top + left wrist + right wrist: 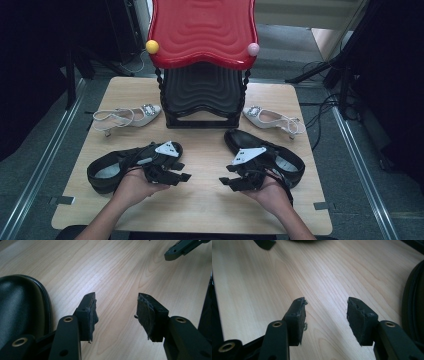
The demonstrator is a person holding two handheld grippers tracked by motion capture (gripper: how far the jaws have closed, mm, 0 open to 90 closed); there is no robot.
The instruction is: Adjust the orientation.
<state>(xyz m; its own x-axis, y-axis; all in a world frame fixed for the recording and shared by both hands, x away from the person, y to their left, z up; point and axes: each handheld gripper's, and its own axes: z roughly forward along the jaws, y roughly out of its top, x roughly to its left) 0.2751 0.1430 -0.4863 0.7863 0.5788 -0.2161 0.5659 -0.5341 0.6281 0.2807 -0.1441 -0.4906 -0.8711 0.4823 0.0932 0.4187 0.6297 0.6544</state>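
No readable text, label, brand or number appears on anything here.

Shoes around a rack on the table

Rack (202, 95) upper centre; sandals (127, 118) (272, 120) flank it; below them, shoes (112, 170) (270, 152) lower left and right.

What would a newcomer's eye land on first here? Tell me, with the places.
First the glossy red wavy shelf of the black rack at the table's far edge, a yellow ball and a pink ball at its front corners. Then the shoes: white heeled sandals flank the rack, black shoes lie nearer, beside the open left gripper and right gripper.
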